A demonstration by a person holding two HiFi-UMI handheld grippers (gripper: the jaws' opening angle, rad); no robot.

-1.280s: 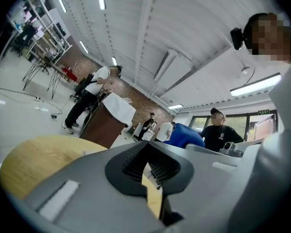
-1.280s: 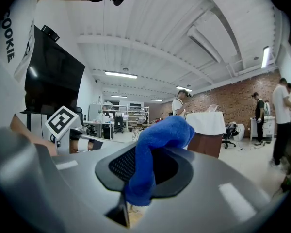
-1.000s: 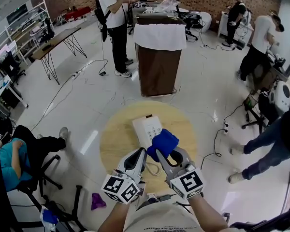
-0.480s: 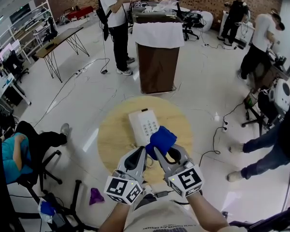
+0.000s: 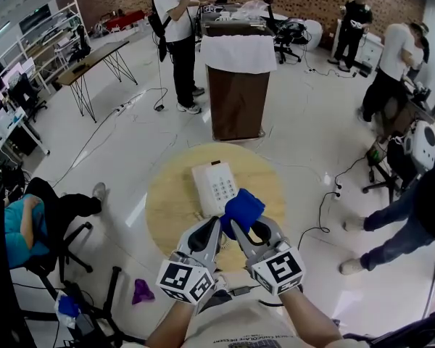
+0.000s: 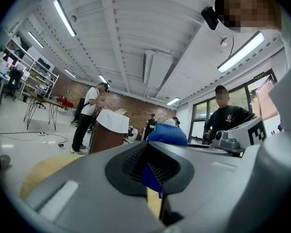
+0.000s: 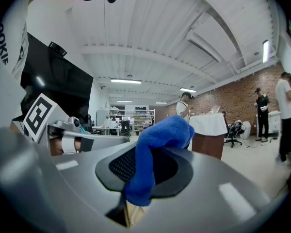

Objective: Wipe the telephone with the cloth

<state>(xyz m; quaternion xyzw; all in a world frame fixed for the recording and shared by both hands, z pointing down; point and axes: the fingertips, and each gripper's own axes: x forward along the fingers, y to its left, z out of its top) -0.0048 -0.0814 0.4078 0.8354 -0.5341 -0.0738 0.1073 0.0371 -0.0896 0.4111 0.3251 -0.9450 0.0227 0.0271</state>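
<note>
A white telephone (image 5: 215, 187) lies on the round wooden table (image 5: 167, 209). Just in front of it, at its near right corner, hangs the blue cloth (image 5: 241, 210). My right gripper (image 5: 235, 227) is shut on it; in the right gripper view the cloth (image 7: 157, 140) bulges over the closed jaws of that gripper (image 7: 138, 178). My left gripper (image 5: 216, 225) is beside it, jaws shut. In the left gripper view a blue corner of the cloth (image 6: 151, 177) sits pinched between the jaws of that gripper (image 6: 153, 171). The telephone is hidden in both gripper views.
A brown lectern with a white cover (image 5: 237, 85) stands beyond the table. Several people stand around the room; one sits on a chair at the left (image 5: 29, 230). Cables run over the floor (image 5: 326, 209), and a purple rag (image 5: 141, 290) lies near the table's left.
Both grippers, with the cloth between them, have drawn a little back from the telephone toward me. The cloth no longer overlaps the telephone as much.
</note>
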